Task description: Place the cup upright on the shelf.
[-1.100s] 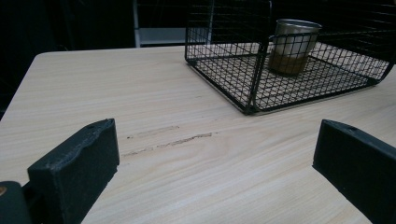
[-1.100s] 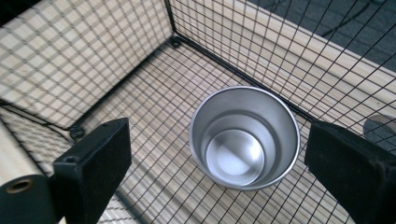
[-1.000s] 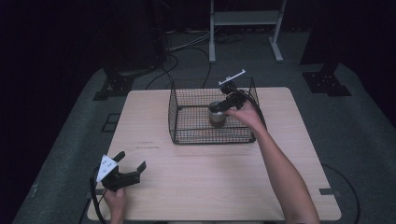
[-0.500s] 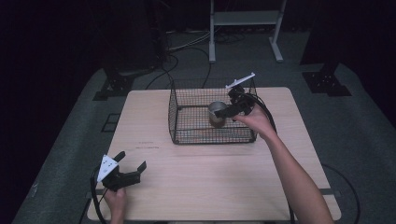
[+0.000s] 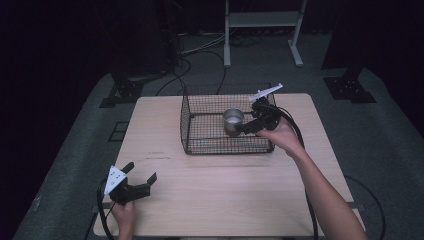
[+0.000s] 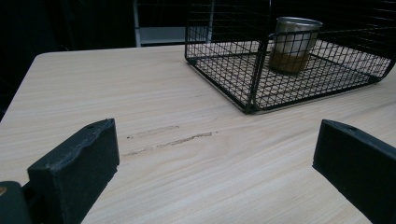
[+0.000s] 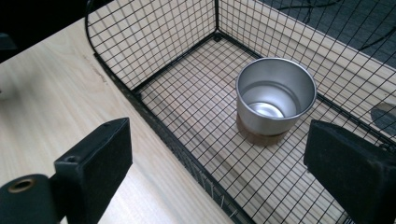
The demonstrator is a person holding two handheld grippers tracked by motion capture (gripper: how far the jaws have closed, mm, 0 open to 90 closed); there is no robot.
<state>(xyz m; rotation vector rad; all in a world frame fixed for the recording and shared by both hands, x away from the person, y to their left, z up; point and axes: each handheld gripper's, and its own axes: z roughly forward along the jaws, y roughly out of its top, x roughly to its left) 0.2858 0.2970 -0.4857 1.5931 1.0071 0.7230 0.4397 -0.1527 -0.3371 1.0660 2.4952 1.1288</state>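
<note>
A person's outstretched right gripper (image 5: 246, 126) hangs wide-jawed and empty over a metal cup (image 5: 233, 120) standing upright inside a wire basket (image 5: 200, 127); the left gripper (image 5: 140, 181), also wide, rests low on the tabletop (image 5: 220, 190).

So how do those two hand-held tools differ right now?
The left tool sits low at the near corner of the table, far from the wire basket; the right tool is raised at the basket, over the metal cup. The left points across bare wood, the right tilts down at the cup. Both are open with nothing between the jaws.
</note>
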